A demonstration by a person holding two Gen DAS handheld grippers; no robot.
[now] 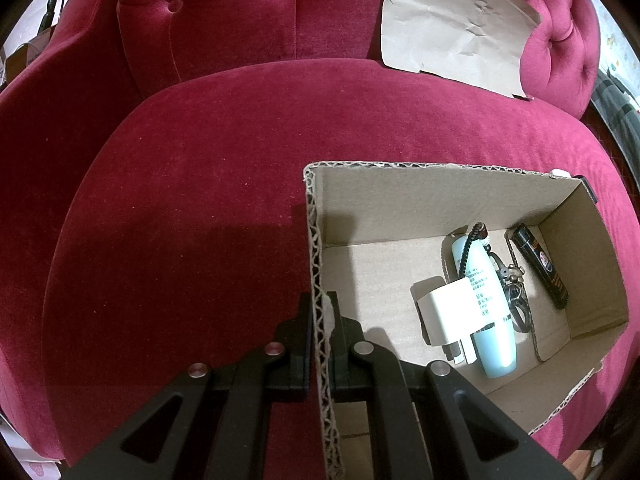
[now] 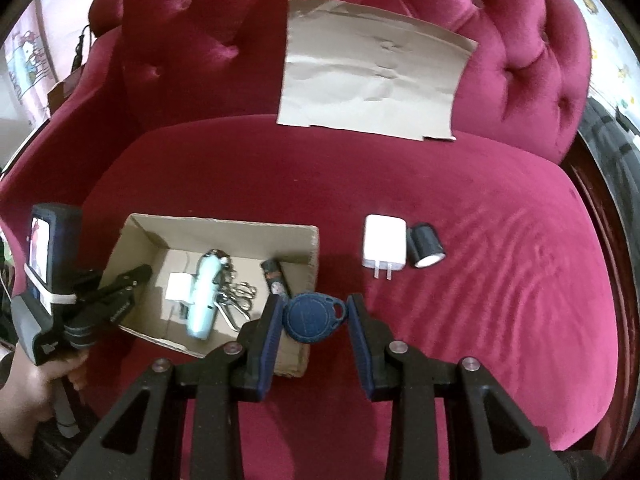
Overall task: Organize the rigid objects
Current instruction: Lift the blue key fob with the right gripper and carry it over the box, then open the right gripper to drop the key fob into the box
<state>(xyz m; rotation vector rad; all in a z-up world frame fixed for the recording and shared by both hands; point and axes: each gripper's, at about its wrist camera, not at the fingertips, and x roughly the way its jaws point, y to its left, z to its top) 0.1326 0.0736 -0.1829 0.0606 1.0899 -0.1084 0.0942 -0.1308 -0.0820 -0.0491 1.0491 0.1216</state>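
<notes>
Fob [image 2: 314, 318], a blue key tag, sits pinched between the blue pads of the right claw [image 2: 314, 320], held by its edges above the near right corner of the box [image 2: 224, 230]. The grip looks narrow: the pads press only the rim of the round tag, so a twist or a jolt could, I judge, let it pivot and drop onto the sofa [image 2: 480, 280] short of the box instead of inside.

Left of that, the left claw [image 1: 322, 320] is closed on the box's left wall, one finger inside and one outside. This steadies the box, but the wall is thin corrugated card and already looks frayed at the clamp; a pull could bend it or tip the box on the soft cushion.

Inside the box lie a white plug [image 1: 444, 308], a pale blue tube [image 1: 484, 304], a key bunch [image 1: 516, 288] and a dark stick [image 1: 542, 266], crowded toward its right end. A fob released there could land on top of them rather than on the floor of the box.

Further right on the seat, a second white charger [image 2: 384, 248] and a black cylinder [image 2: 426, 247] rest just beside each other, not yet boxed. The cylinder lies on its side and may roll if nudged.

Farthest, a brown paper sheet [image 2: 372, 76] leans against the backrest.
</notes>
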